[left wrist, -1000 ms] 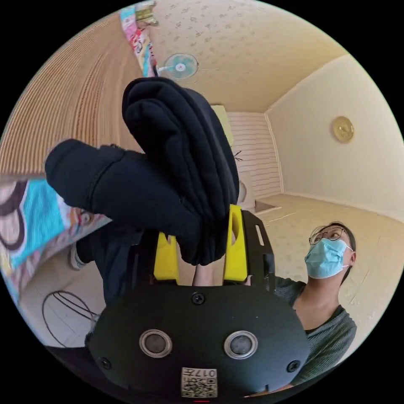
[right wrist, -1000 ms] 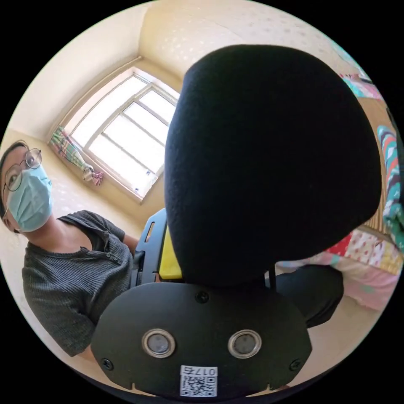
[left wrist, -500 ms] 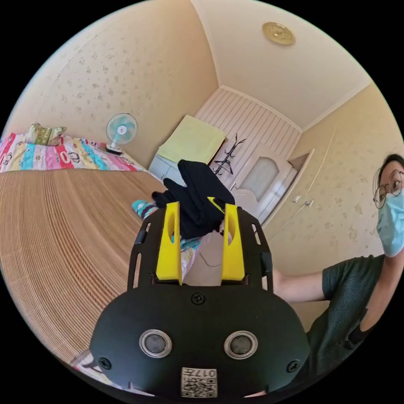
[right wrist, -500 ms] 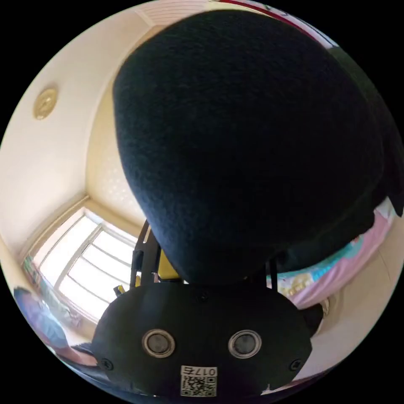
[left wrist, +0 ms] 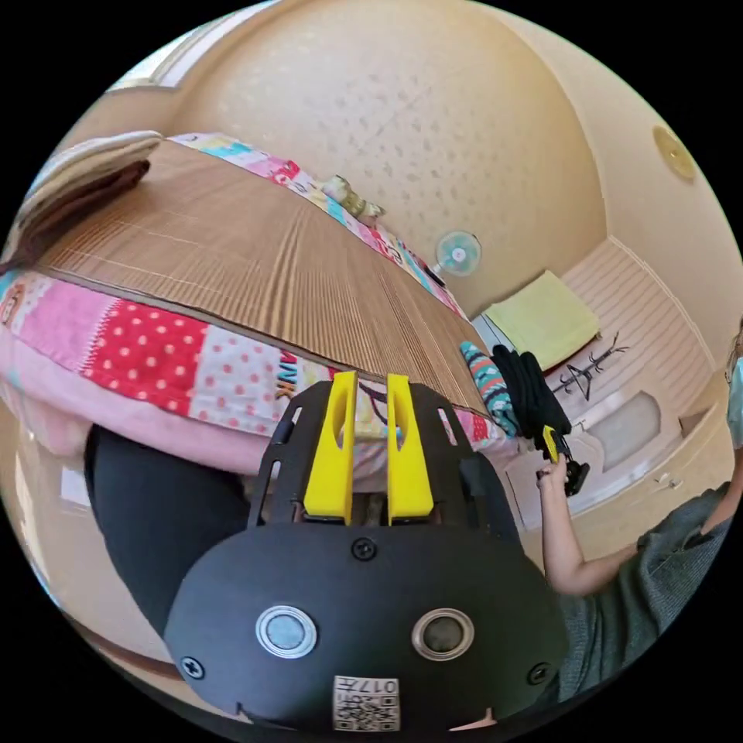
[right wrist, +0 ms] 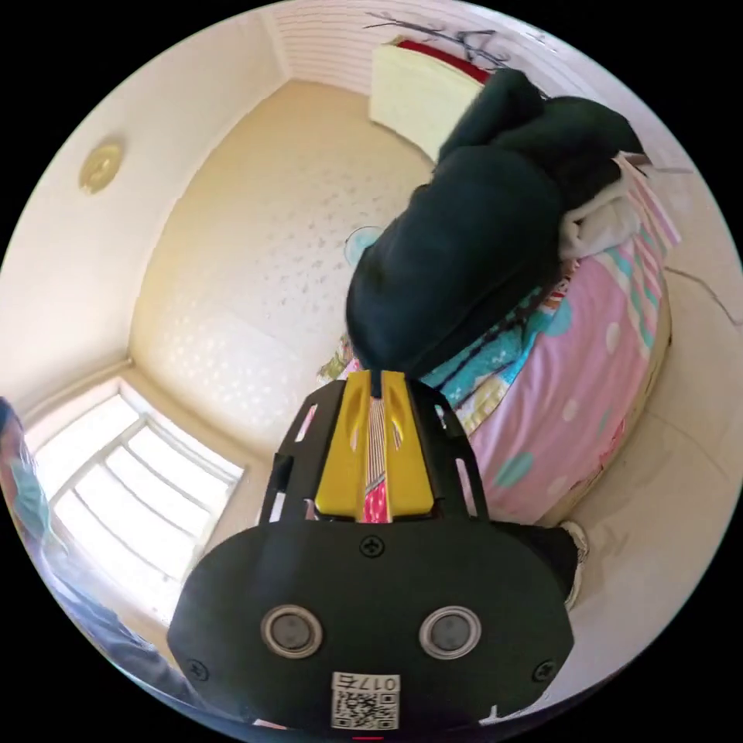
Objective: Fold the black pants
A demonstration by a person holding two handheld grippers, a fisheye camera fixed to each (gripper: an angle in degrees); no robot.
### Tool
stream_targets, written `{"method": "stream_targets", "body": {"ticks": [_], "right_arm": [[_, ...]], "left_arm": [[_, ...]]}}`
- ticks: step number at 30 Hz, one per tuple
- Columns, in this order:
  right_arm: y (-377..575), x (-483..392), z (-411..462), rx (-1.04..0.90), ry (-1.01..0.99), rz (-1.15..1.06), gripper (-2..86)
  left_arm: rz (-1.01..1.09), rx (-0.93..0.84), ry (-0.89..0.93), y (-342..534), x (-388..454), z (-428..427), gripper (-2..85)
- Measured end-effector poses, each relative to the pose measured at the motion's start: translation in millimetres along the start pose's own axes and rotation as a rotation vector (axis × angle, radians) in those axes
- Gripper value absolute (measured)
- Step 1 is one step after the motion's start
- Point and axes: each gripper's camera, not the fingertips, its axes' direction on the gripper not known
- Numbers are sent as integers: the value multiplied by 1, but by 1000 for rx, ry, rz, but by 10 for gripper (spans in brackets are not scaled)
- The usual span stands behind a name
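Pants point(right wrist: 464, 263), black and folded into a thick bundle, are seen resting on the edge of the bed point(right wrist: 573, 387), on its patterned quilt. In the left gripper view, the left claw point(left wrist: 367, 445) is held with its yellow jaws nearly together and nothing between them, pointed at the woven mat point(left wrist: 255, 263) spread over the bed; further right, the same bundle point(left wrist: 530, 391) is seen at the bed's far corner with the right claw point(left wrist: 551, 445) beside it. In the right gripper view, the right claw point(right wrist: 375, 387) is shown drawn together, its tips at the bundle's lower edge; whether fabric is pinched cannot be told. The cloth is judged soft, thick and limp, best taken at a folded edge
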Motion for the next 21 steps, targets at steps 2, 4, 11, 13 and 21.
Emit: {"method": "stream_targets", "body": {"ticks": [2,4,11,13,21], "right_arm": [[27,-35,24,-100,103,-121,18],[64,-83,59,-177,266,-338,10],[121,-127,114,-170,242,-580,5],[108,-99,151,-386,179,-421,5],[78,-34,171,-486,-46,-113,4]], "left_arm": [[-3,84,-148,-7,-2,-35,65],[-12,117,-280,-18,-2,-55,64],[19,172,-631,-95,-19,-112,99],[15,144,-728,-124,-35,-118,137],[-133,205,-809,-209,-128,-160,168]]}}
